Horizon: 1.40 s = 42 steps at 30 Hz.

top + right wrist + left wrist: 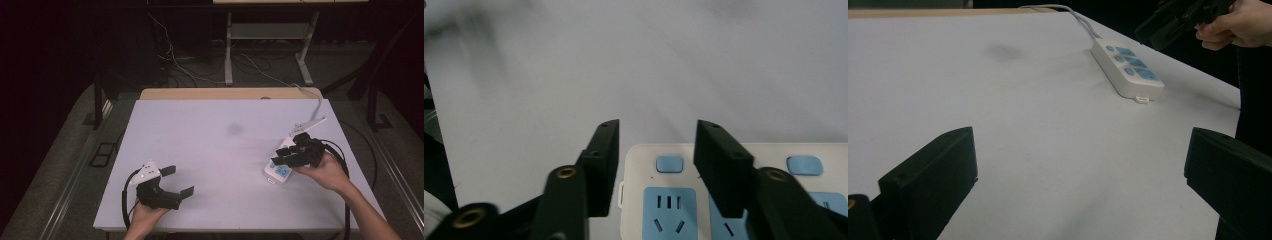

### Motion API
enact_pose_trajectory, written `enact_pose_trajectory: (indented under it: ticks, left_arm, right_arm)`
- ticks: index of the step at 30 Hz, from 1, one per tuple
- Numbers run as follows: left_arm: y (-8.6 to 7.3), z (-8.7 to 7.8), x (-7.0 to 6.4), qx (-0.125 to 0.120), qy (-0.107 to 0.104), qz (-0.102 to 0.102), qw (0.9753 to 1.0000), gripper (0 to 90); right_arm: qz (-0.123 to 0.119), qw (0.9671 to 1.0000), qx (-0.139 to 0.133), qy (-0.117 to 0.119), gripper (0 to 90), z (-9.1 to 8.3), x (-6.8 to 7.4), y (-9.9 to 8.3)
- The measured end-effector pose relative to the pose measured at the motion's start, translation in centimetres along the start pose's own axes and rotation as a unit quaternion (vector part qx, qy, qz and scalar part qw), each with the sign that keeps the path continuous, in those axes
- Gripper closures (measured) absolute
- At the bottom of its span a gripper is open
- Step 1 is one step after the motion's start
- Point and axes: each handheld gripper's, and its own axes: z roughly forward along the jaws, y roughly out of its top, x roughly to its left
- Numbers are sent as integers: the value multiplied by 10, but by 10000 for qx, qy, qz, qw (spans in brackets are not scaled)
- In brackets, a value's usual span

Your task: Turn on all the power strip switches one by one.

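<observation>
Dark floor and a tangle of cables sit beyond my white table [210, 135], whose bare top carries a faint grey smudge [234, 129] toward the far side. My power strip [281, 168] lies near the right edge, its grey cord [317, 102] running off toward the far right corner. I hold my right gripper [282, 158] just above the strip's near end, jaws partly apart and holding nothing; in the right gripper view they straddle the end corner, one jaw over bare table beside the casing and the other over the blue sockets [669, 209], with a small blue switch [669, 164] between them. My left gripper [180, 181] rests low over the near left of the table, well apart from the strip, jaws spread wide and empty. I judge the strip to be a rigid plastic body, light to moderate in weight, with smooth, rather slippery sides, and the trailing cord will tug as it moves. I would take it across its narrow width on the long side walls, clear of the switches, and close firmly so that it cannot pivot between the jaws.
</observation>
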Motion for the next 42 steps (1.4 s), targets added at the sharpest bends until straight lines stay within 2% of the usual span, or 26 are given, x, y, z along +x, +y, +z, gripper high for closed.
enact_pose_trajectory:
  ticks: [1, 2, 3, 4, 7, 10, 27, 35, 42]
  left_arm:
    - [0, 0, 0, -3, 1, 4, 10000, 0]
    - [0, 0, 0, -4, 2, 7, 10000, 0]
    - [0, 0, 0, -7, 7, 7, 10000, 0]
    - [0, 0, 0, -11, 9, 6, 10000, 0]
    - [0, 0, 0, -6, 14, 13, 10000, 0]
    - [0, -1, 0, -13, 25, 23, 10000, 0]
    - [0, -1, 1, -16, 36, 13, 10000, 0]
    - [0, -1, 2, -18, 42, 14, 10000, 0]
    - [0, 0, 1, 12, 36, 33, 10000, 0]
  right_arm:
    - [0, 10000, 0, 0, 599, 0, 0, 0]
    - [16, 10000, 10, -21, 632, 1, 0, 0]
    - [3, 10000, 50, -9, 706, 3, 0, 0]
    - [3, 10000, 50, -9, 706, 3, 0, 0]
    - [-4, 9999, 120, 38, 822, 6, -1, 0]
    - [-48, 9997, 216, 77, 899, 10, -3, 0]
    - [-58, 9988, 487, 22, 900, 28, -7, -3]
    - [-25, 9992, 408, 40, 900, 33, -10, -10]
    - [-198, 9987, 465, -65, 900, 35, -7, -10]
